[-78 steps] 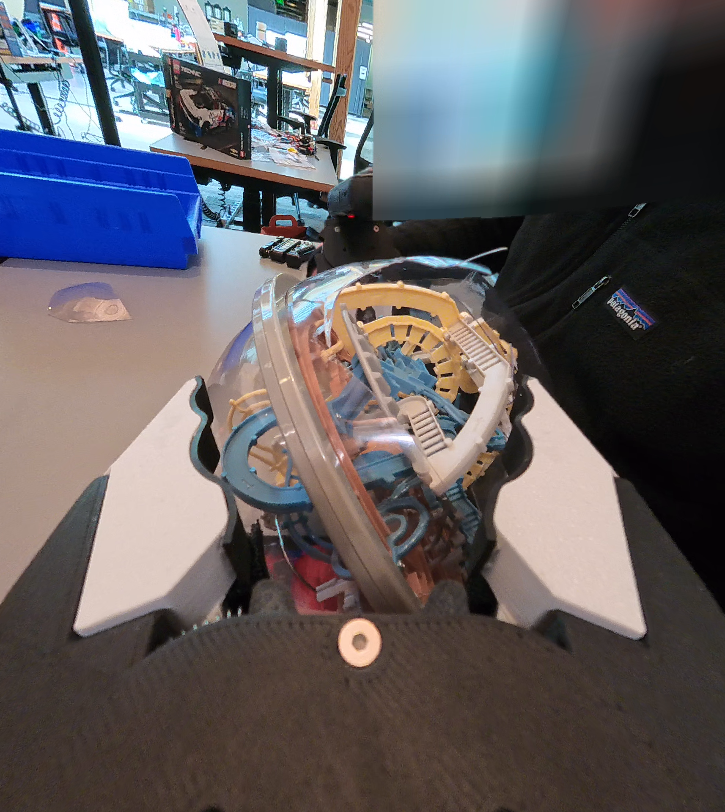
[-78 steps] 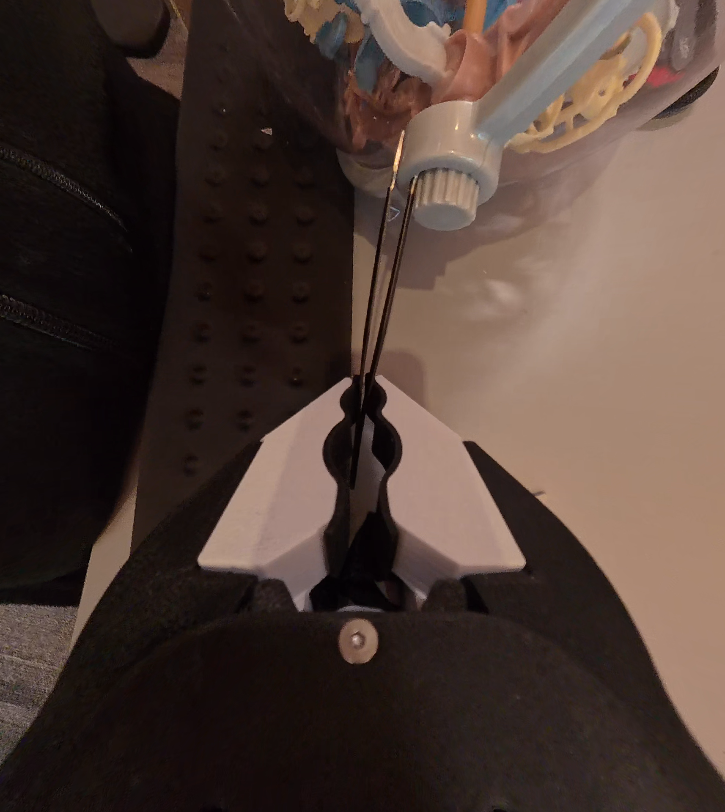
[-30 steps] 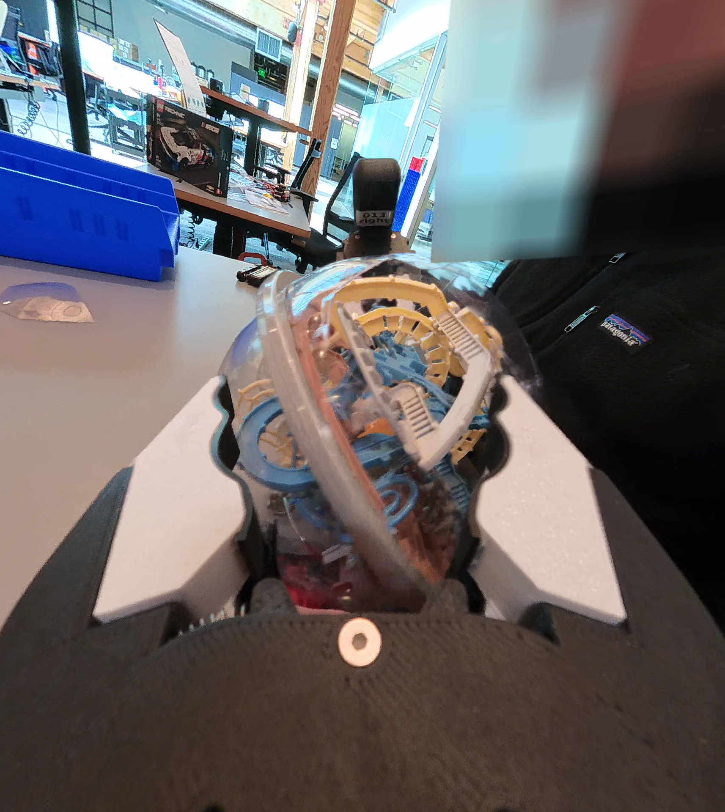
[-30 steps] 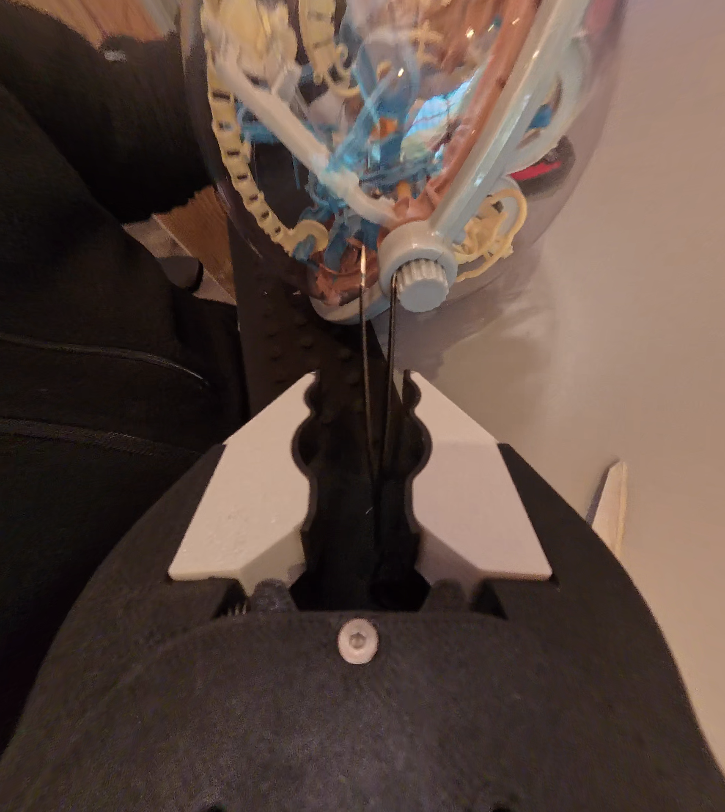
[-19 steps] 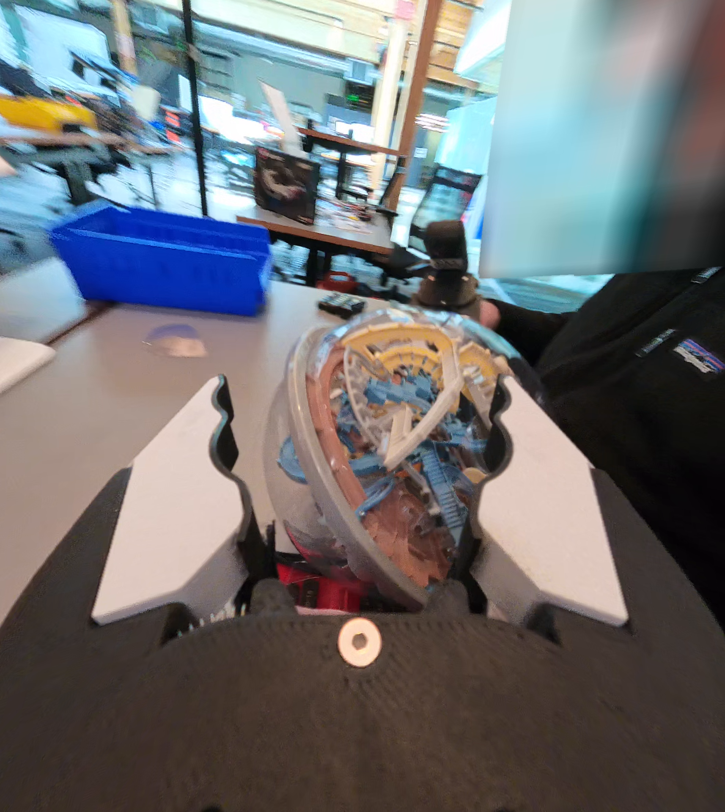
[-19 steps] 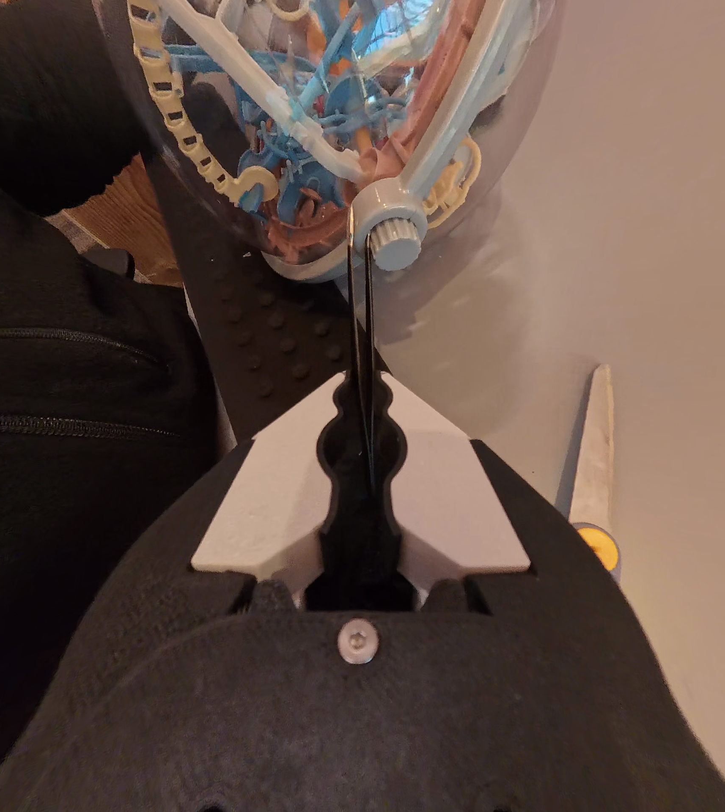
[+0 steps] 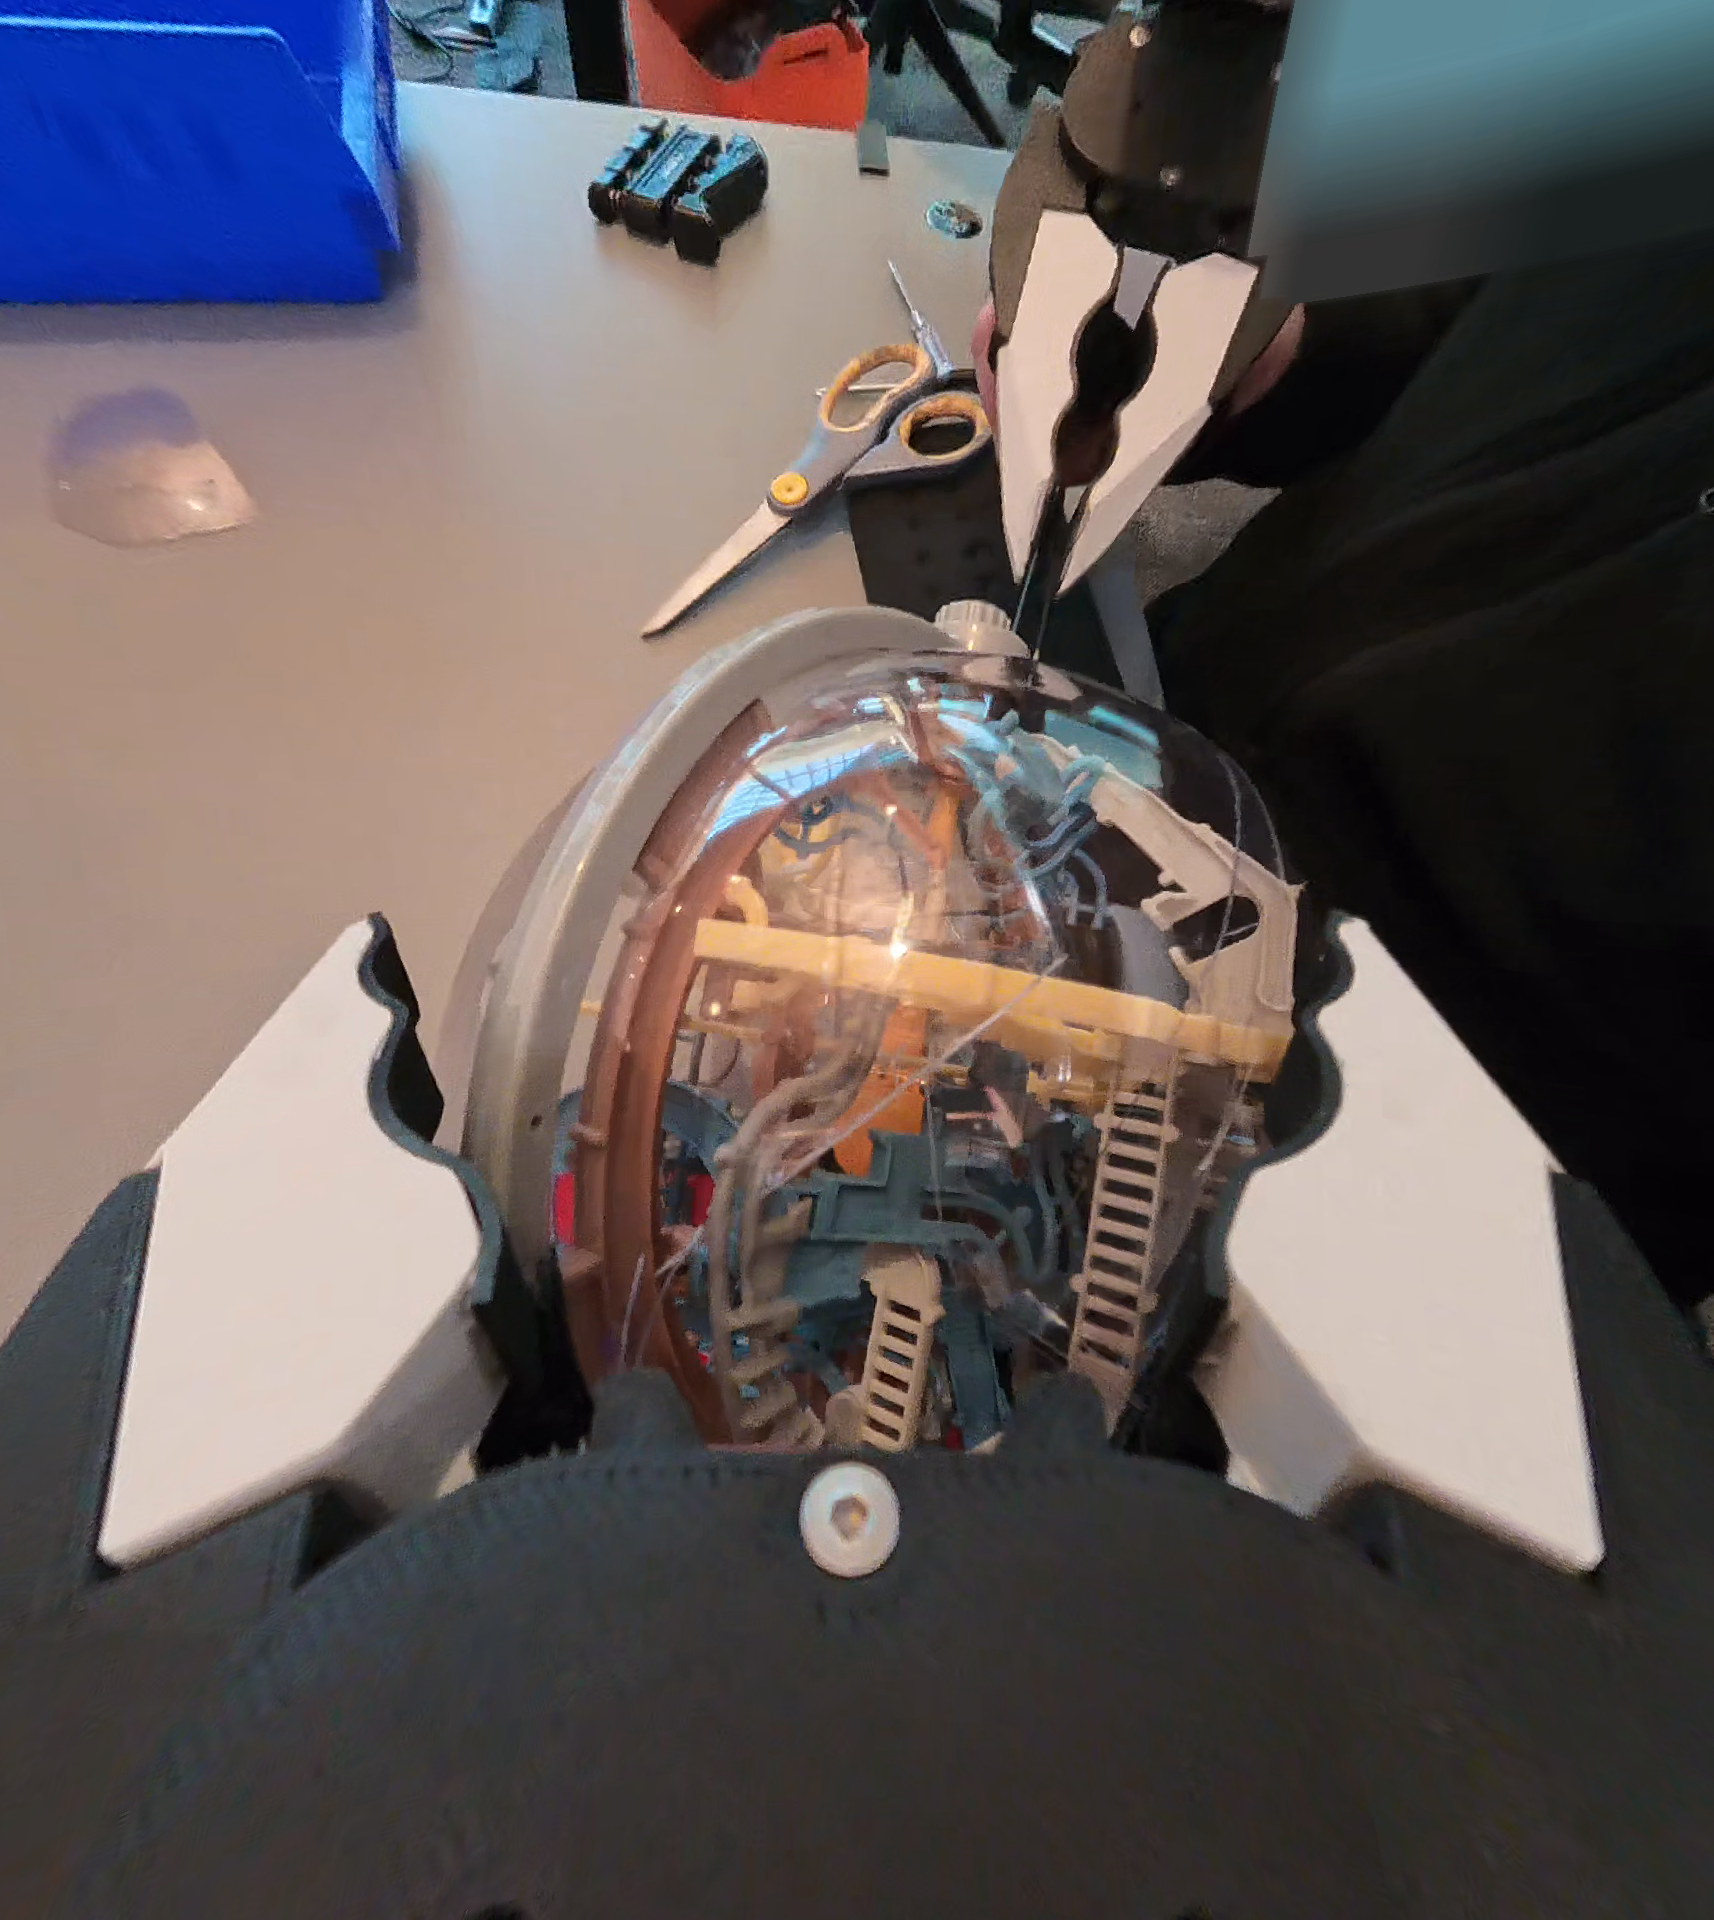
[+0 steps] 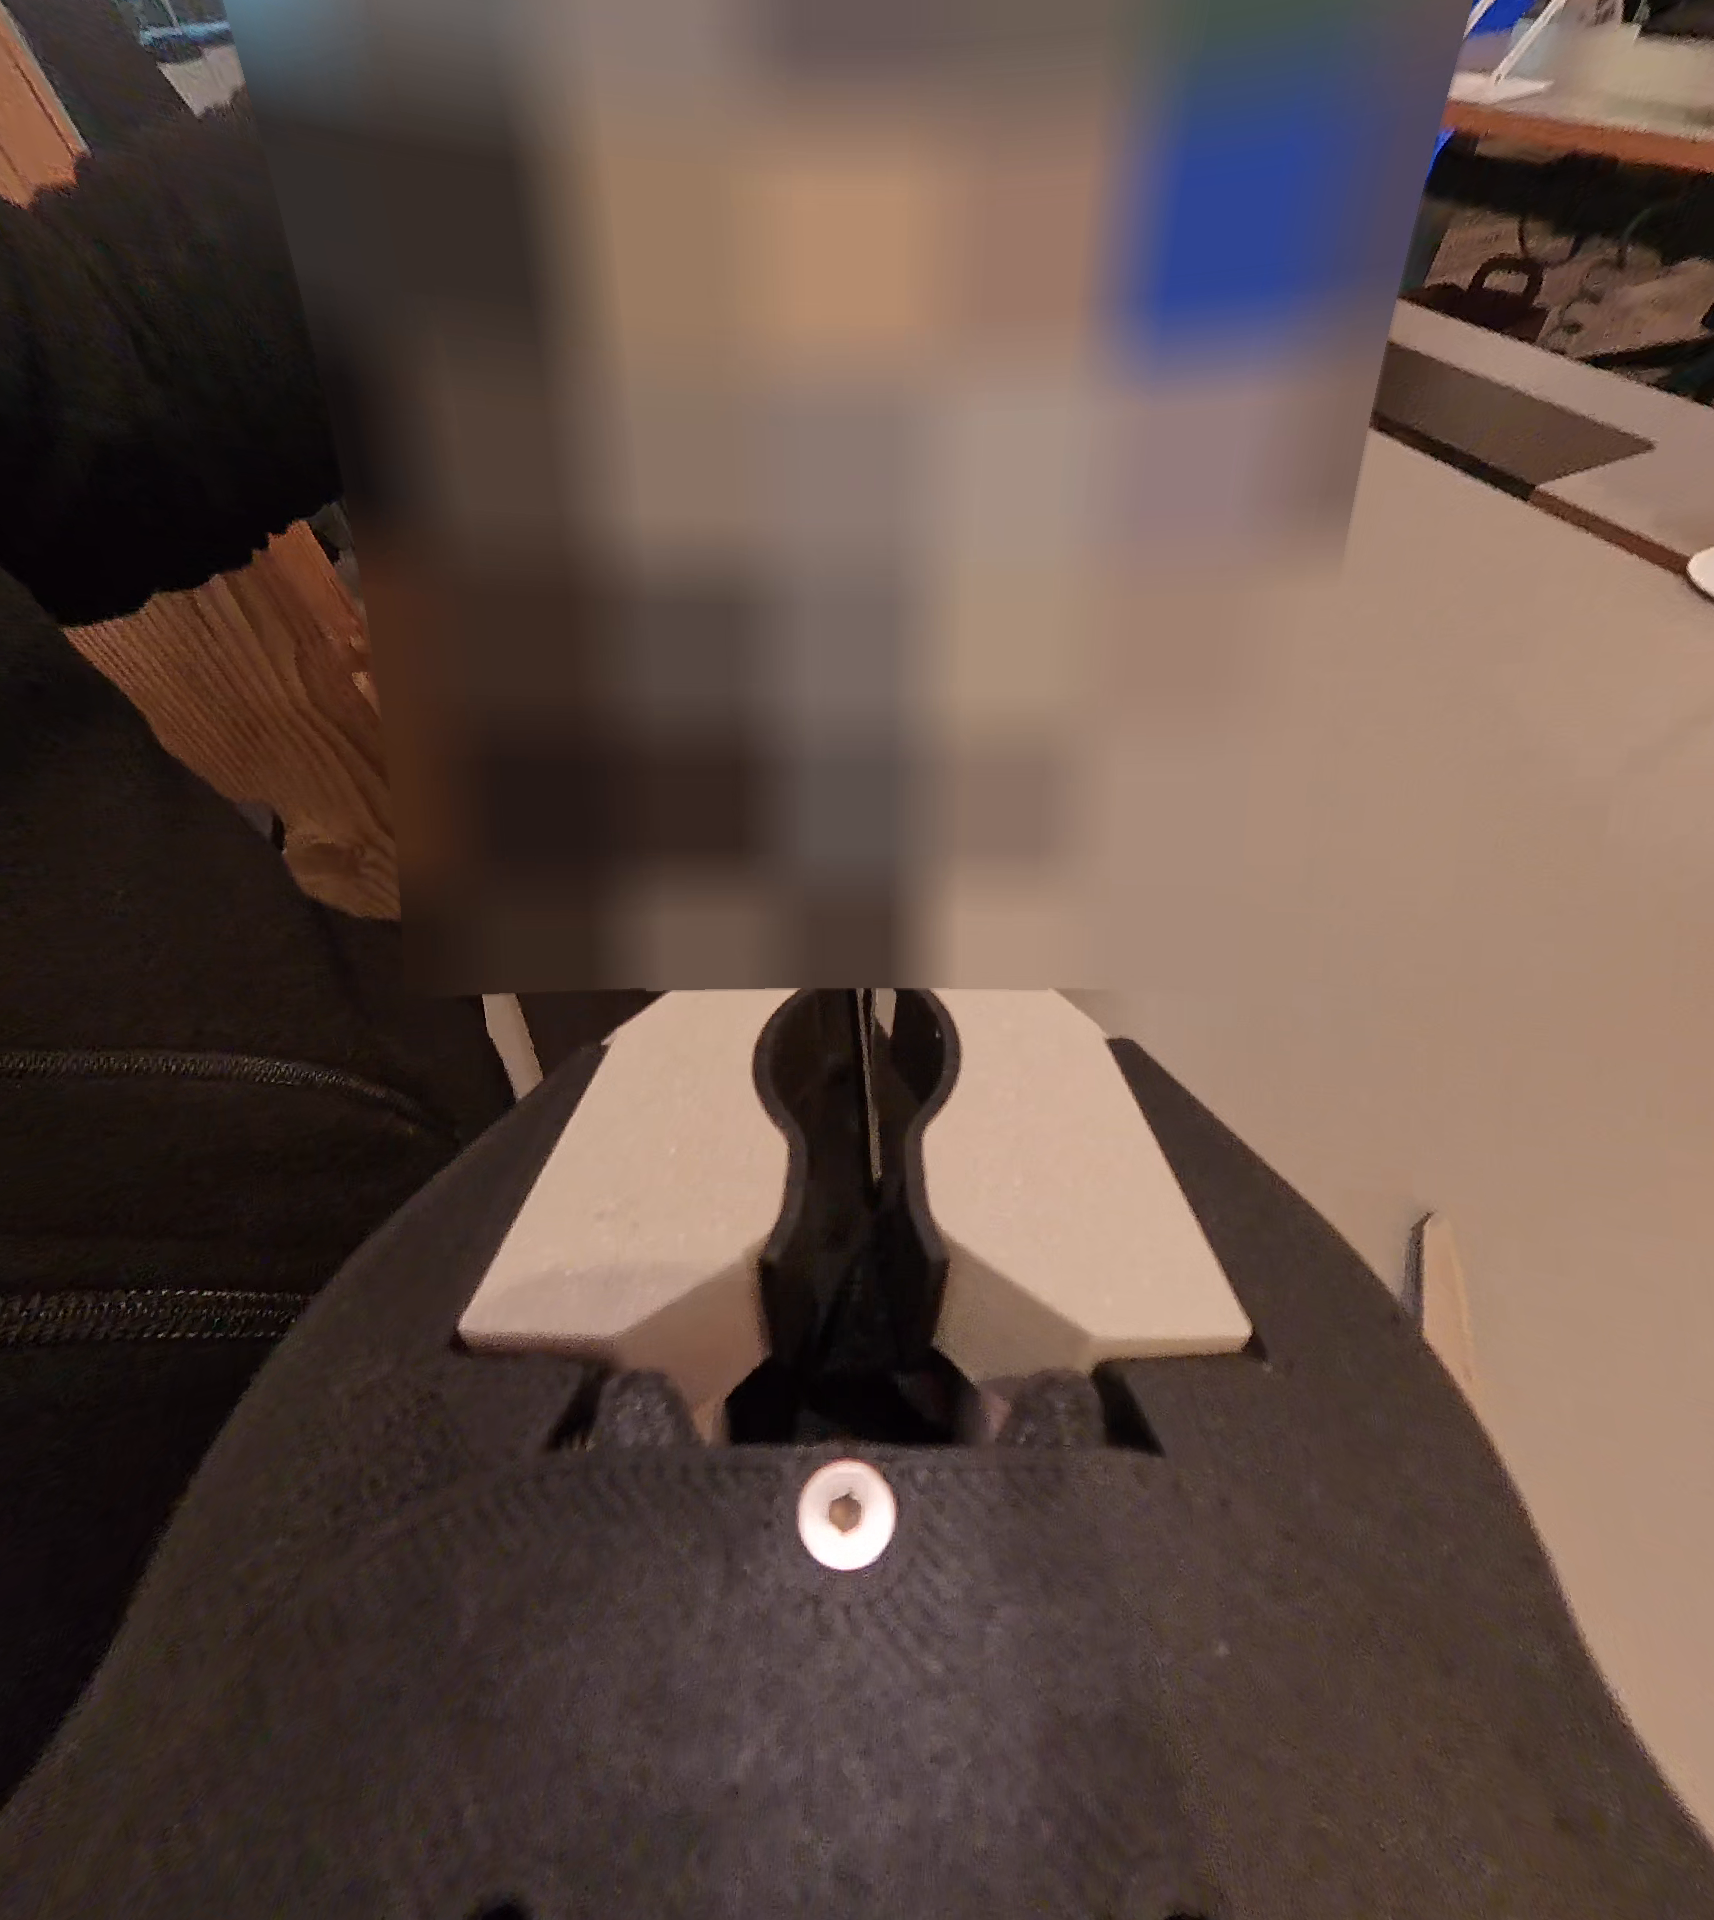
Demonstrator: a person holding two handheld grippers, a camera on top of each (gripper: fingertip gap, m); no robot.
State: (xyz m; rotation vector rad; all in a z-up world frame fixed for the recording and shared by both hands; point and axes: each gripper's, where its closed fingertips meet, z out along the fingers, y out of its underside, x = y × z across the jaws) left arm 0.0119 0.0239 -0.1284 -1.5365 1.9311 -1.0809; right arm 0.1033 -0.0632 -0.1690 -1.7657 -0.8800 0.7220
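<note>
- While I look across the grey table (image 7: 209, 727), a blue bin (image 7: 136, 156) sits far left and a clear plastic scrap (image 7: 146, 468) lies nearer, both well apart from my grippers.
- My left gripper (image 7: 858, 925) is spread wide around the clear maze sphere (image 7: 884, 1039). Both fingers press its sides, and the grey seam ring (image 7: 562, 935) lies by the left finger.
- That shell is smooth and round, so I judge the hold sound only with the pads opposite each other across its widest part, held level and steady.
- Scissors (image 7: 811, 488) lie on the table beyond the sphere, near a black studded plate (image 7: 926, 540).
- My right gripper (image 7: 1045, 566) comes in from the far side, jaws nearly closed on a thin dark tool (image 7: 1035, 613).
- Its tip reaches the sphere just right of the grey knob (image 7: 978, 623); actual contact I cannot confirm.
- A tool this slender probably flexes, so light, straight pressure suits it.
- On the right is my black jacket (image 7: 1507, 727).
</note>
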